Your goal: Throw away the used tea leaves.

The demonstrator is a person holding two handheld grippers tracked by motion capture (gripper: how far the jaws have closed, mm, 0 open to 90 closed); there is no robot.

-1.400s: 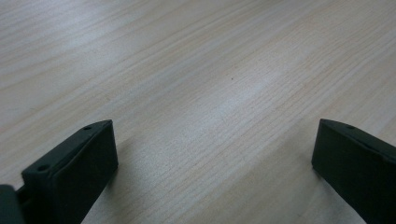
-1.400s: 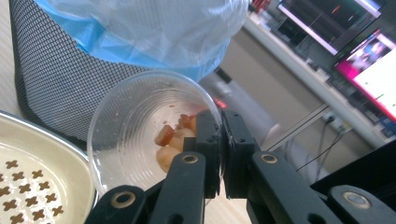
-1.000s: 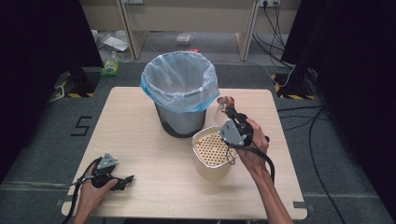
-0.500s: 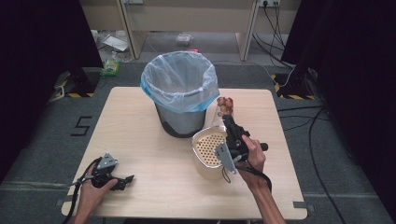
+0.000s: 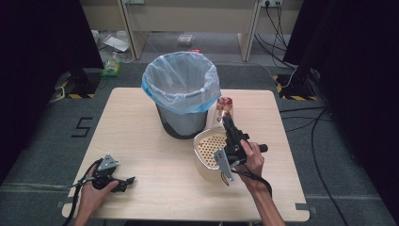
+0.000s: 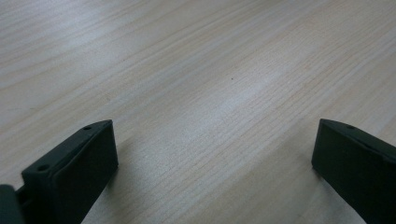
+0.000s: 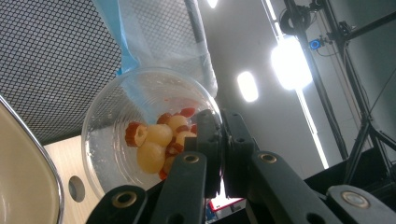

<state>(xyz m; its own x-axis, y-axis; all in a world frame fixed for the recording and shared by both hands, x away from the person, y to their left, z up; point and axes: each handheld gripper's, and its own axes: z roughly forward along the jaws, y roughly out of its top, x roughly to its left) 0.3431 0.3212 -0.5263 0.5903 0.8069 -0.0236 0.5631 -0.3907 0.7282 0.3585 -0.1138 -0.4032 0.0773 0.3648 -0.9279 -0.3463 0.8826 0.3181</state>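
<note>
A clear plastic cup (image 5: 224,109) with pale and red fruit pieces (image 7: 159,140) hangs just past the far rim of a beige perforated bowl (image 5: 207,146). My right gripper (image 5: 229,123) is shut on the cup's edge and points upward, its hand low beside the bowl. In the right gripper view the jaws meet on the cup's wall (image 7: 135,140). My left gripper (image 5: 127,181) lies on the table at the near left, open, with bare wood between its jaws (image 6: 210,154).
A black mesh bin (image 5: 181,92) with a blue plastic liner (image 7: 149,32) stands at the table's back middle, right behind the bowl and cup. The wooden table (image 5: 141,141) lies between the two hands. Cables run over the floor at right.
My right hand has sunk and drawn back toward the person beside the bowl, still gripping the cup. The left hand and its gripper have stayed put.
</note>
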